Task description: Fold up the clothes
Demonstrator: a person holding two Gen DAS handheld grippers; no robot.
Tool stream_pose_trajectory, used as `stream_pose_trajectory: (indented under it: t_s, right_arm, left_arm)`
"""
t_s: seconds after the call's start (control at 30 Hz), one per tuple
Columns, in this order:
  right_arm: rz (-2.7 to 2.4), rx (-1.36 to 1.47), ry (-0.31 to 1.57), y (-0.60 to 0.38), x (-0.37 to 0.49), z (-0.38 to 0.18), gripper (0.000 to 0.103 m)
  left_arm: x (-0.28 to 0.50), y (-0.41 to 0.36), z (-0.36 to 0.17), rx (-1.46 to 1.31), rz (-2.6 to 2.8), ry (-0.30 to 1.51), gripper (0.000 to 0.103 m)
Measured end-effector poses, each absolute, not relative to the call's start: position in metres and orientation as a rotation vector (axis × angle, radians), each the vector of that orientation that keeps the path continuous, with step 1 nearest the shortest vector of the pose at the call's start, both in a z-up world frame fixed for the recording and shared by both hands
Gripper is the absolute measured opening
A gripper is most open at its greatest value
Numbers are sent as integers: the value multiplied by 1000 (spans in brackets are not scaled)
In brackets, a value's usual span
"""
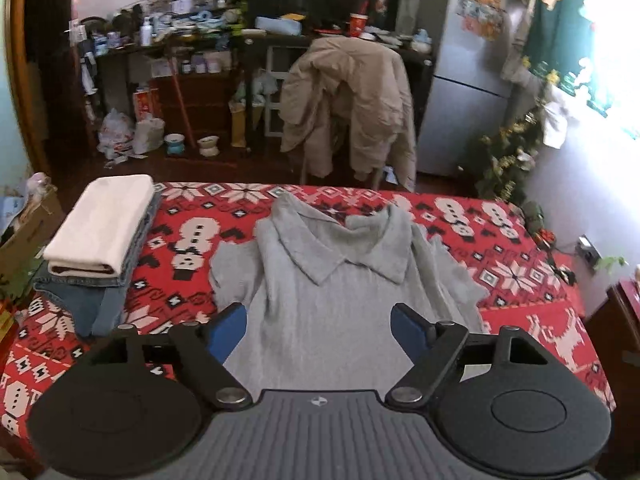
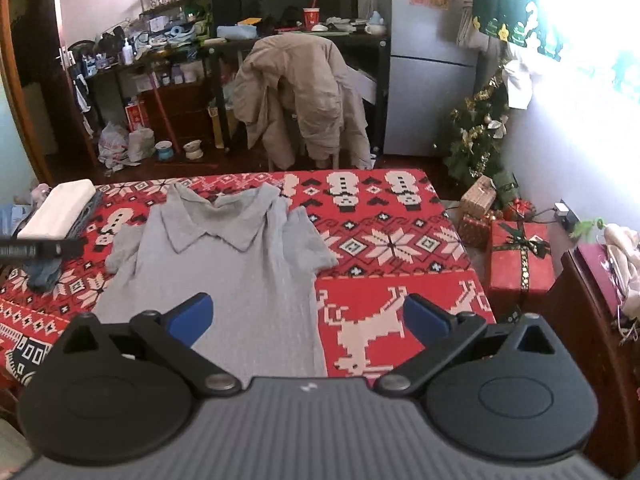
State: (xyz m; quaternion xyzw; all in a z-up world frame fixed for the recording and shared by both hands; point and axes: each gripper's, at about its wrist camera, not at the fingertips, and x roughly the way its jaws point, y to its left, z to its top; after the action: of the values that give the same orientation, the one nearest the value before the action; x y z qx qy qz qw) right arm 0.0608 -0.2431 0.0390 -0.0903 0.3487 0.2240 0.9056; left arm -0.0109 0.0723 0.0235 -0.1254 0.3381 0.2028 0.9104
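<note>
A grey polo shirt (image 1: pixel 328 296) lies flat, collar away from me, on a table with a red snowman-patterned cloth (image 1: pixel 520 280). Its short sleeves spread to both sides. My left gripper (image 1: pixel 320 332) hovers open over the shirt's lower body, holding nothing. In the right wrist view the same shirt (image 2: pixel 224 264) lies left of centre. My right gripper (image 2: pixel 308 316) is open above the shirt's right hem edge and the reindeer pattern. A stack of folded clothes (image 1: pixel 102 232), white on top of denim, sits at the table's left end.
A chair draped with a beige jacket (image 1: pixel 352 100) stands behind the table. Red wrapped gift boxes (image 2: pixel 520 256) and a small Christmas tree (image 2: pixel 476 136) are on the floor to the right. Cluttered shelves (image 1: pixel 180 20) and a fridge (image 1: pixel 468 60) line the back wall.
</note>
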Motion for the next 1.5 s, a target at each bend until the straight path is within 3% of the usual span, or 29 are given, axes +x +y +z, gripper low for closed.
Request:
stream_pose_trajectory:
  t_s: [0.47, 0.77, 1.0, 1.2, 1.3, 1.43, 1.5]
  right_arm:
    - [538, -239, 753, -229, 67, 17, 102]
    - [511, -49, 785, -186, 182, -28, 102]
    - [567, -121, 785, -121, 290, -52, 102]
    - [376, -79, 855, -108, 333, -63, 94]
    - [342, -59, 903, -105, 331, -56, 92]
    - [331, -114, 889, -94, 318, -42, 102]
    - [348, -200, 856, -83, 311, -36, 102]
  left_arm:
    - [-4, 128, -16, -403, 398, 676, 79]
    - [51, 194, -50, -418, 371, 657, 75]
    - [137, 246, -62, -403, 374, 781, 60]
    - [136, 262, -59, -402, 466, 933, 42]
    - [120, 270, -46, -454, 480, 985, 41]
    - [117, 273, -34, -432, 471, 976, 43]
    - [116, 275, -29, -422, 466, 972, 43]
